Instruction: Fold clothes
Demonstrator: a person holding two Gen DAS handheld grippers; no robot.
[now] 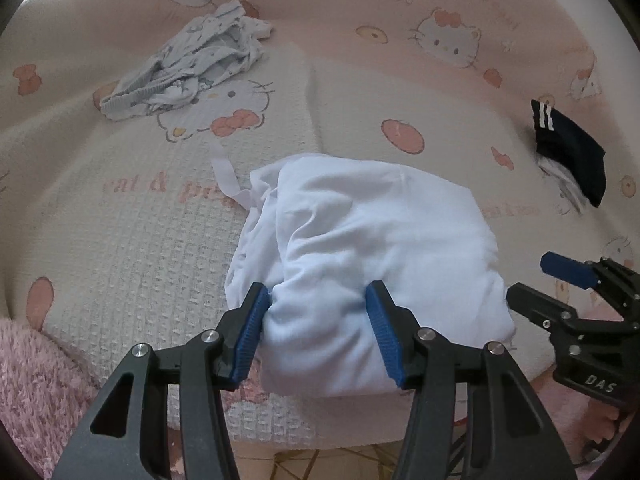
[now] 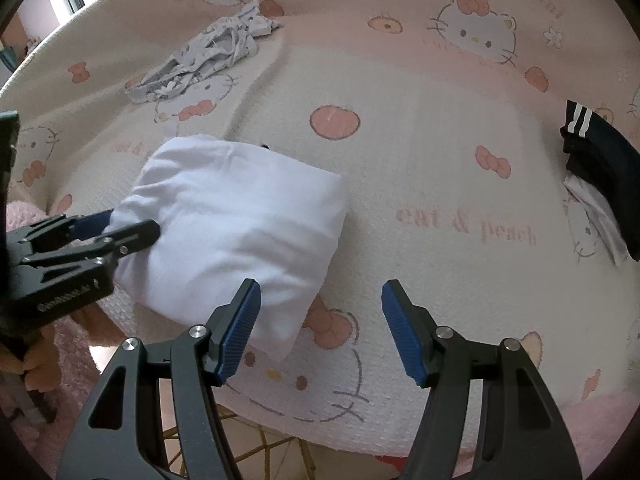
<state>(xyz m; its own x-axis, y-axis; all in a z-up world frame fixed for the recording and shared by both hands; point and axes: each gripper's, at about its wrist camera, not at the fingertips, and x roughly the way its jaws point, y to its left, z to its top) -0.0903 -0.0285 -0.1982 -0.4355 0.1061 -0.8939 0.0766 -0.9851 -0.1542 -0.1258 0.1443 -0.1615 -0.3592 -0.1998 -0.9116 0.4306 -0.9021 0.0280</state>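
A folded white garment (image 1: pixel 380 240) lies on the cat-print bed cover (image 1: pixel 140 240), near its front edge. My left gripper (image 1: pixel 316 292) is open, its two blue pads either side of the bundle's near edge, with cloth bulging between them. A thin white strap (image 1: pixel 224 172) trails from the bundle's far left corner. In the right wrist view the same garment (image 2: pixel 240 220) sits left of centre with the left gripper (image 2: pixel 134 220) at its left edge. My right gripper (image 2: pixel 320 286) is open and holds nothing, just right of the bundle's near corner; it also shows as the right gripper (image 1: pixel 528 276).
A crumpled pale patterned garment (image 1: pixel 188 68) lies at the far left of the bed. A dark garment with white stripes (image 2: pixel 600 160) rests on white cloth at the right. Pink fluffy fabric (image 1: pixel 36 380) hangs at the front left. The bed edge runs just below the grippers.
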